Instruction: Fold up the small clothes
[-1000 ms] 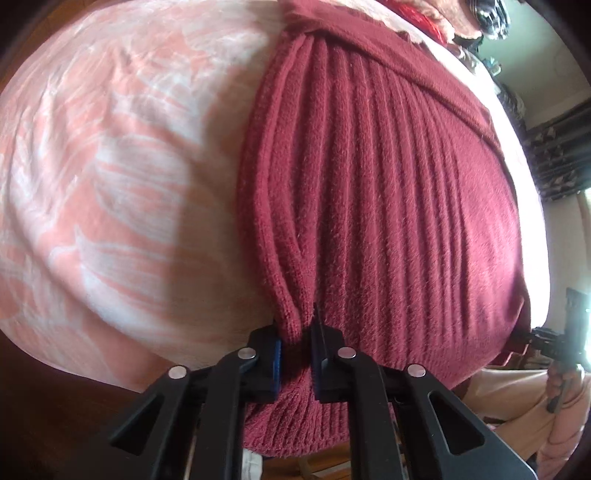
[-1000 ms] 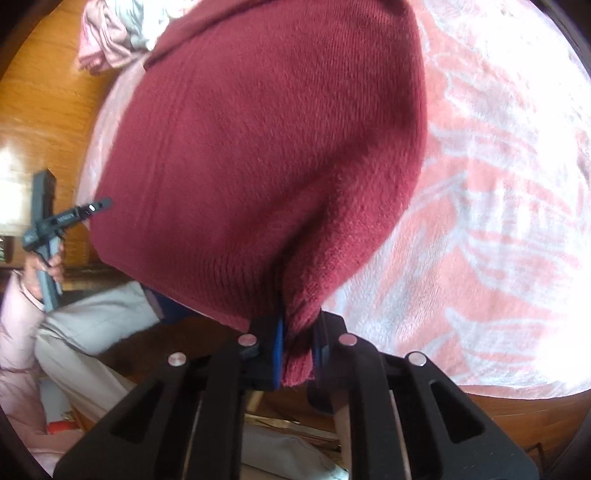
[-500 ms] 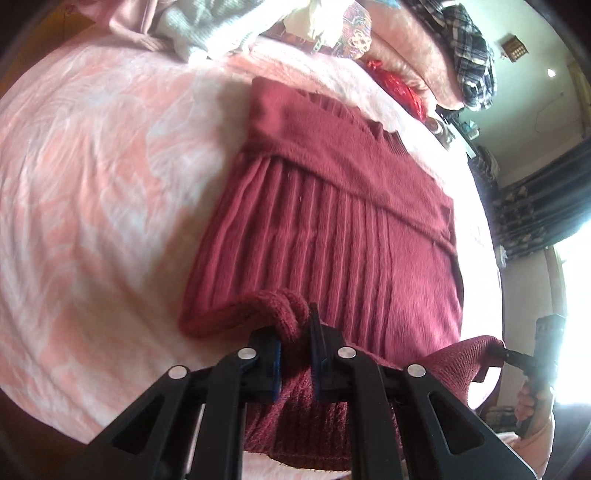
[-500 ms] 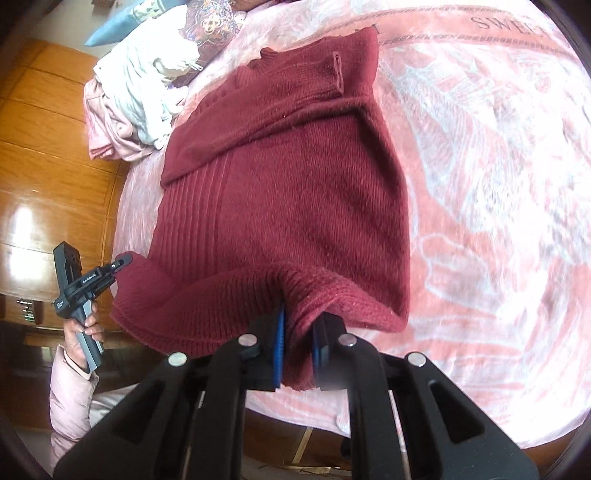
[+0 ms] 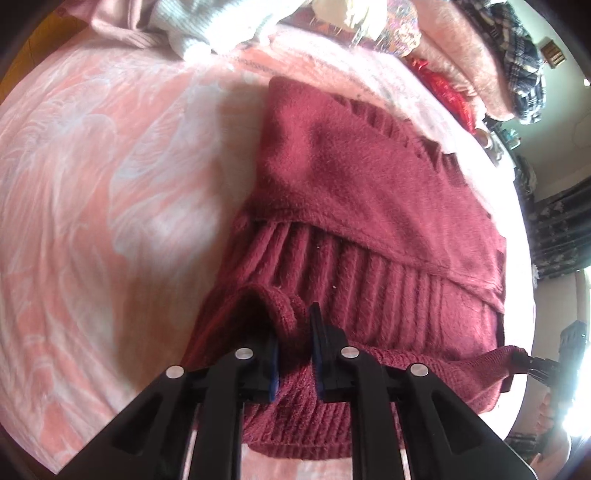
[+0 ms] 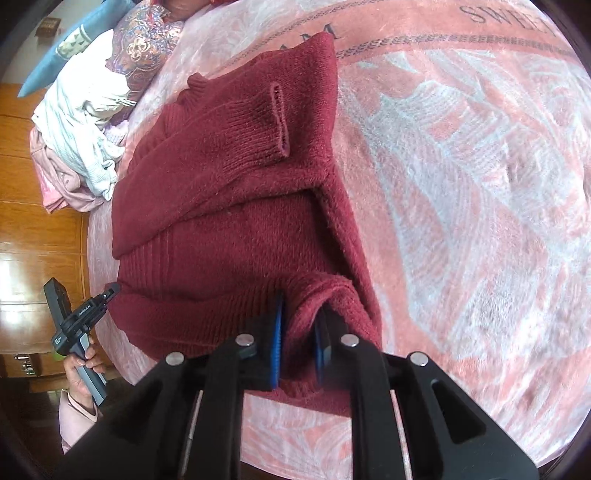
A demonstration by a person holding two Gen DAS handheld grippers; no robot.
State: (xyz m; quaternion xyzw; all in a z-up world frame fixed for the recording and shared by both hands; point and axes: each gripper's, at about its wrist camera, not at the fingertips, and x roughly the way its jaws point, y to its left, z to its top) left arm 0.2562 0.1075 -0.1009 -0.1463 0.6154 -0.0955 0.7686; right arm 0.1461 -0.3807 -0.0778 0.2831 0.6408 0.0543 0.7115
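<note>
A maroon knit sweater lies on a pink patterned blanket, with a sleeve folded across its chest and the cuff showing. The ribbed hem is lifted and doubled back over the body. My left gripper holds one hem corner, and its jaws are opening with the knit still filling the gap between the pads. My right gripper holds the other corner the same way, its jaws opening around the fabric. Each gripper also shows in the other's view: left gripper, right gripper.
A heap of white and pink clothes lies beyond the collar, with patterned pillows and a plaid garment at the bed's head. A wooden panel runs beside the bed. A person's hand grips the left tool's handle.
Both grippers carried the hem from the bed's near edge up over the sweater's body toward the collar. The lower part is now doubled over, and both pairs of jaws stand slightly wider.
</note>
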